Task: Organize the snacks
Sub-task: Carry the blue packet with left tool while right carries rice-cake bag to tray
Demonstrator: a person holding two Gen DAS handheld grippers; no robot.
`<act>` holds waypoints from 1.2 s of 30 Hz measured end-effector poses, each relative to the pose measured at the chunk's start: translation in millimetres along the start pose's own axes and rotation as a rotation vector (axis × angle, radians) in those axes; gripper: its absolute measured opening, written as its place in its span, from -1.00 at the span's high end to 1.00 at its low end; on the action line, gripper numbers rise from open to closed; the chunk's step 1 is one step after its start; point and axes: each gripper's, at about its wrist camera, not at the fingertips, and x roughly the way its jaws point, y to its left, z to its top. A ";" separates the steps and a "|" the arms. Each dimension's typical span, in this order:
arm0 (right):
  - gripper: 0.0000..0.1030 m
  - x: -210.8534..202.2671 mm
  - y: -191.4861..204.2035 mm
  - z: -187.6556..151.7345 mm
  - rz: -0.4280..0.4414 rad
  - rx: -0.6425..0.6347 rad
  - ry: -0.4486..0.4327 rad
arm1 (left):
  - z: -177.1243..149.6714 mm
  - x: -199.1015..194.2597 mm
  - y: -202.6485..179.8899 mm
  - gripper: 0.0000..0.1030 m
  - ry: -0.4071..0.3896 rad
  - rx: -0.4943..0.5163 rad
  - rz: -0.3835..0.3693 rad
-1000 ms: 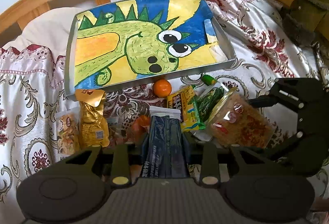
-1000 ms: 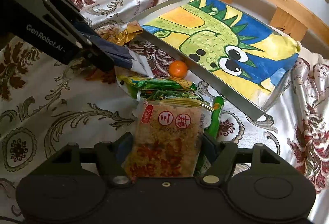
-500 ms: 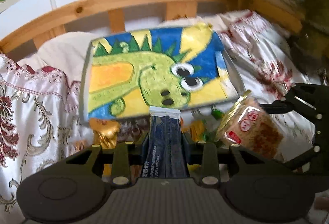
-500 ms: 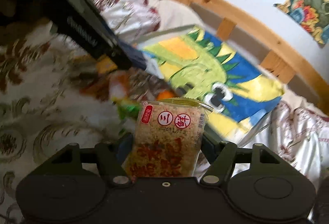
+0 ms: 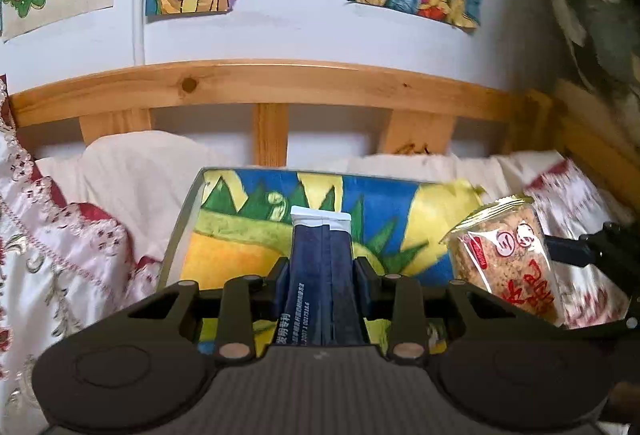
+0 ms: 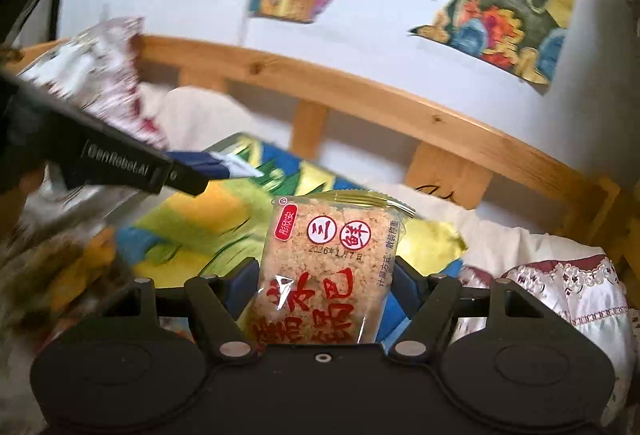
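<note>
Low in the frame centre, the left tool point(image 5: 322, 275) clamps a navy sachet point(image 5: 320, 267), its lower end hidden; the right tool point(image 6: 324, 275) grips a crispy-rice packet point(image 6: 326, 267) above the blurred dinosaur-painted tray point(image 6: 192, 231).

Dark blue packet point(image 5: 322, 275) with white top; clear packet point(image 6: 326, 267) of tan crumbs, red lettering; tray point(image 5: 182, 231) liner green, yellow, blue; bedspread point(image 5: 60, 259) white with maroon.
</note>
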 end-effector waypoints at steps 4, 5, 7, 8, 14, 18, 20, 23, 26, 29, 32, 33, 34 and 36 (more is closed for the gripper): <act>-0.39 26.4 -10.2 3.1 -0.019 0.048 -0.004 | -1.6 26.0 -9.7 0.28 0.000 -0.002 0.013; -0.39 32.4 -10.7 2.1 -0.020 0.057 0.003 | -2.9 31.7 -11.9 0.28 0.005 -0.002 0.014; -0.40 43.5 -11.2 -0.9 -0.020 0.070 0.018 | -6.9 40.2 -15.0 0.28 0.014 -0.001 0.020; -0.39 48.9 -12.2 -3.5 -0.019 0.077 0.027 | -9.3 46.2 -15.3 0.28 0.020 0.000 0.023; -0.40 68.1 -12.2 -23.2 -0.003 0.110 0.091 | -23.3 70.4 -12.9 0.28 0.043 0.007 0.039; -0.40 74.3 -10.8 -36.4 0.005 0.114 0.120 | -29.6 83.6 -8.5 0.28 0.056 0.002 0.053; -0.40 76.9 -11.2 -41.4 0.006 0.115 0.129 | -32.7 89.9 -7.5 0.28 0.063 -0.001 0.062; -0.40 80.4 -12.1 -46.9 0.009 0.121 0.143 | -36.3 94.4 -6.3 0.27 0.064 -0.002 0.070; -0.40 81.1 -14.0 -51.3 0.010 0.127 0.149 | -38.2 98.3 -8.0 0.26 0.070 0.005 0.075; -0.40 82.1 -14.9 -53.7 0.014 0.134 0.154 | -42.2 102.2 -8.6 0.26 0.091 0.004 0.078; -0.41 82.1 -15.1 -55.0 0.016 0.134 0.157 | -46.5 106.5 -8.0 0.24 0.120 -0.001 0.079; -0.41 82.3 -15.4 -55.3 0.018 0.135 0.160 | -47.6 107.8 -7.4 0.23 0.128 -0.004 0.080; -0.42 82.6 -15.4 -55.8 0.019 0.137 0.164 | -48.4 107.8 -7.2 0.22 0.129 -0.005 0.078; -0.42 82.5 -15.1 -56.5 0.019 0.139 0.169 | -48.7 107.1 -7.8 0.16 0.130 0.001 0.079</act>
